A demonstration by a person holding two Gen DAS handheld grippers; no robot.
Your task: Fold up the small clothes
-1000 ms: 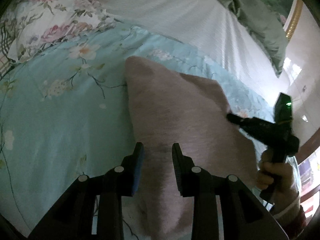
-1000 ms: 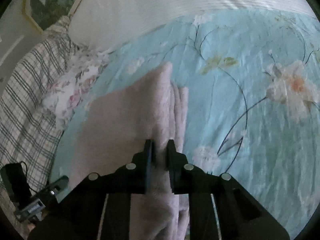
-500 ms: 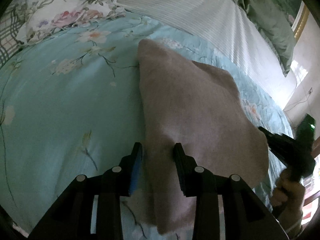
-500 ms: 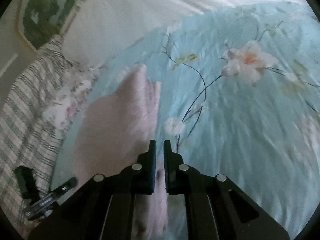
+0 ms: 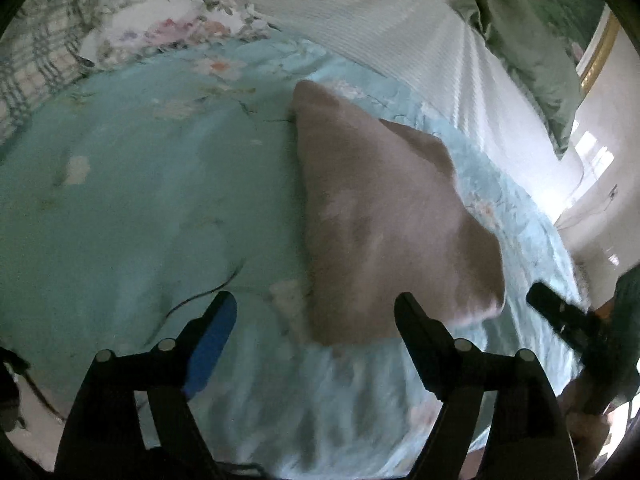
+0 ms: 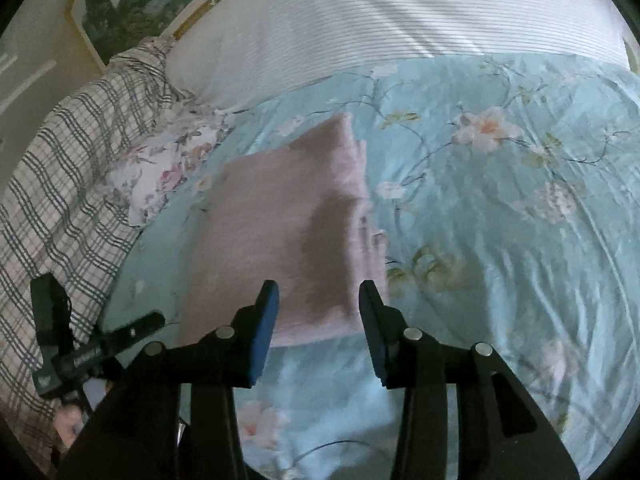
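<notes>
One folded dusty-pink fuzzy garment (image 5: 384,224) lies flat on the pale-blue floral bedspread (image 5: 140,200). The left gripper (image 5: 314,314) and right gripper (image 6: 318,300) both hold their fingers wide apart, empty, just short of its near edge. No writing seems legible.

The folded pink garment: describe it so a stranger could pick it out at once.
Start at the light blue floral bedspread covering the bed. The folded pink garment lies flat on it, just ahead of the open fingers of both grippers. It is the only plain, fuzzy, dusty-pink piece; the neighbouring fabrics are floral, plaid or white striped.
</notes>
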